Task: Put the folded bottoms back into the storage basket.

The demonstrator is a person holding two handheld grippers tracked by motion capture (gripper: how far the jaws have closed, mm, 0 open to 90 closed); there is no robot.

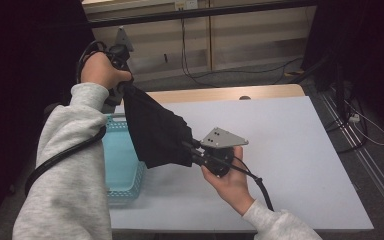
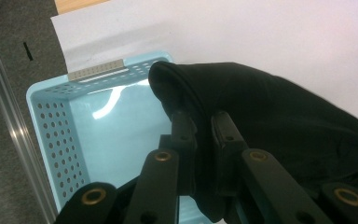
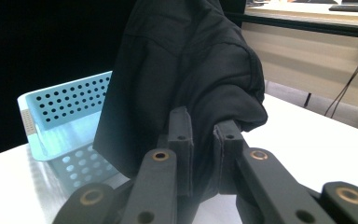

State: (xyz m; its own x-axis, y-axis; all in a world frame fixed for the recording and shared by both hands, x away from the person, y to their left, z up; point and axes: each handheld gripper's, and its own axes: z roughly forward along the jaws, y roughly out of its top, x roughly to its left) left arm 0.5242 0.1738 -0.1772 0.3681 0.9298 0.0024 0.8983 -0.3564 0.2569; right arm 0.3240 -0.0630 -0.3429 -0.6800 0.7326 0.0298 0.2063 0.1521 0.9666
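Left gripper (image 1: 126,86): raised high at the table's far left edge, jaws clamped on the top of a black cloth (image 1: 155,130); the same pinch seen from the left gripper view (image 2: 200,122), fabric bunched between the pads
Right gripper (image 1: 192,150): lower and nearer, jaws closed on the cloth's bottom end, grey plate on top; close-up of that bite in the right gripper view (image 3: 204,126)
Black cloth: off the table, slung slantwise between both grippers, partly above the blue basket (image 1: 125,170)
Step in hand: likely carrying the folded cloth over to the basket for dropping in
Next move: shifting both ends further left until centred above the basket floor (image 2: 121,140), then lowering and letting go together
Edges: perforated basket walls (image 3: 70,100) able to catch a trailing hem; basket right at the table's left edge
Open room: bare white table (image 1: 280,145) to the right, basket holding nothing as far as visible
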